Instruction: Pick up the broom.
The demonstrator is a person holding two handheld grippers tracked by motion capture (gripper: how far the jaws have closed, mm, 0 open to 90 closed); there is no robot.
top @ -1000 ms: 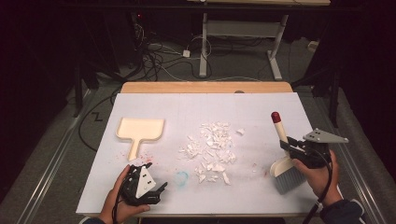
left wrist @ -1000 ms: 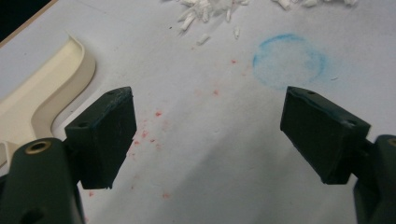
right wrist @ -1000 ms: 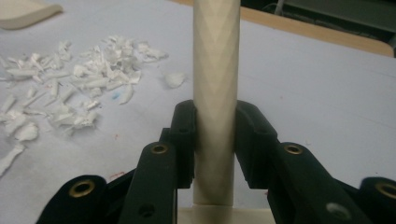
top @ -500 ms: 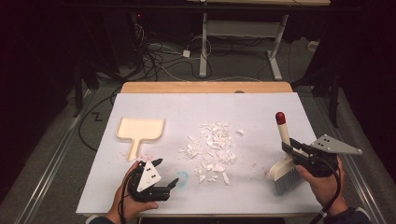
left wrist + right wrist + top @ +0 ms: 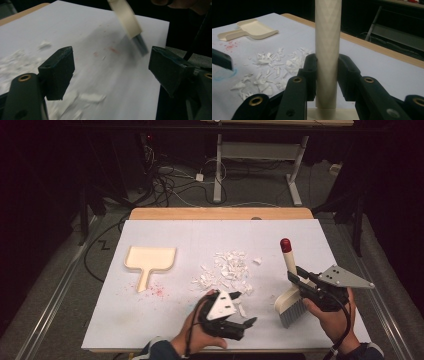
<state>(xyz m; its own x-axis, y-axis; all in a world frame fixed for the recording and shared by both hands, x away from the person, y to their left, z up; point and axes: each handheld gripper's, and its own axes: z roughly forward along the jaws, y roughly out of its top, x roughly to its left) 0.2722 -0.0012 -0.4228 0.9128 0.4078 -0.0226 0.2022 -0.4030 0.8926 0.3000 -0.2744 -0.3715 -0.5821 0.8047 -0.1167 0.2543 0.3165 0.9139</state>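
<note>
A cream brush with a red-tipped handle (image 5: 285,245) stands with its bristles (image 5: 292,312) on the white sheet (image 5: 200,240) at the front right. My right gripper (image 5: 294,276) is shut on the brush handle (image 5: 328,50). A heap of white paper scraps (image 5: 227,270) lies mid-table, and a cream dustpan (image 5: 150,260) sits to its left. My left gripper (image 5: 245,309) lies low by the front edge, just below the scraps, pointing at the brush. Its jaws have just been closing a little but still stand wide apart with nothing between them (image 5: 112,65); the brush (image 5: 126,17) is beyond them.
Red specks (image 5: 155,290) dot the sheet beside the dustpan's handle. A wooden table edge (image 5: 220,213) runs along the far side. Cables and desk legs (image 5: 218,175) are on the floor behind. The dustpan (image 5: 252,28) and scraps (image 5: 274,65) lie beyond the held handle.
My left hand has swept to the right along the front edge, from the front left to below the scraps. My right hand has shifted slightly with the brush.
</note>
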